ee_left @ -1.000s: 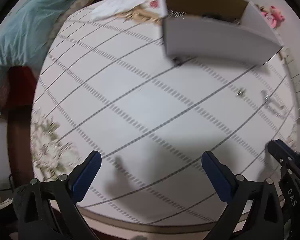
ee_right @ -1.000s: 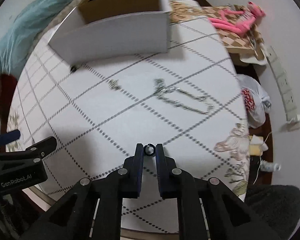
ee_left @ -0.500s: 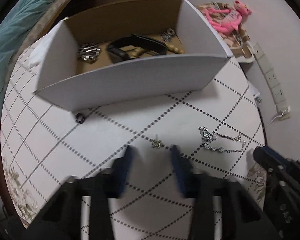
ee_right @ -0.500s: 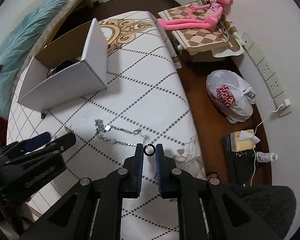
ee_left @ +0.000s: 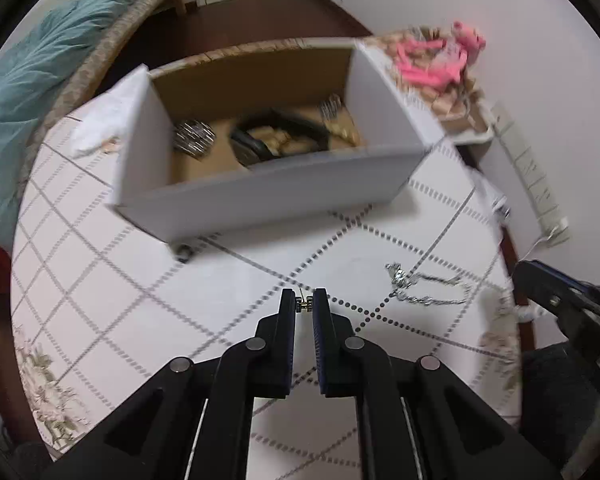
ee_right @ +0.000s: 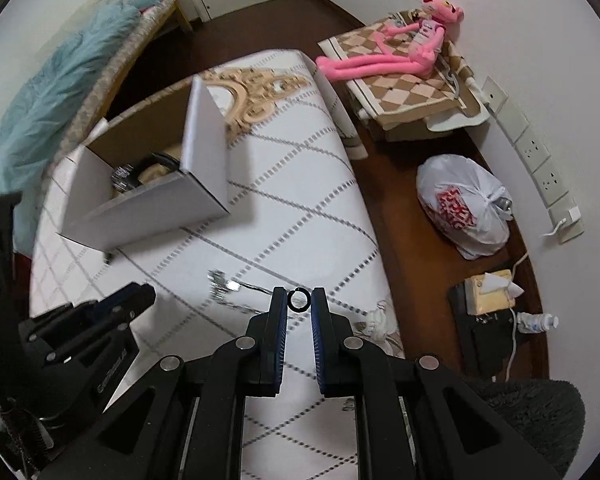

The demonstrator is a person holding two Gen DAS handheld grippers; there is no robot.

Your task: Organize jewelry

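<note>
My left gripper (ee_left: pixel 304 305) is shut on a small gold earring (ee_left: pixel 303 304), just above the white tablecloth in front of the white cardboard box (ee_left: pixel 268 196). The box holds a silver bangle (ee_left: pixel 194 138), a dark band and other pieces. My right gripper (ee_right: pixel 299 300) is shut on a small black ring (ee_right: pixel 299 299), held above the table's right edge. A silver chain necklace (ee_left: pixel 428 286) lies on the cloth to the right of my left gripper; it also shows in the right wrist view (ee_right: pixel 228 290). A second black ring (ee_left: pixel 184 254) lies by the box's front corner.
The table (ee_right: pixel 300 208) ends close on the right, with brown floor below. A white plastic bag (ee_right: pixel 464 208), a pink plush toy (ee_right: pixel 400 52) on a checked box, and a tissue box (ee_right: pixel 488 292) lie there. A teal blanket (ee_left: pixel 28 80) lies at left.
My left gripper swung toward the box, came down on the earring and shut on it. My right gripper kept the black ring and swung right, toward the table edge.
</note>
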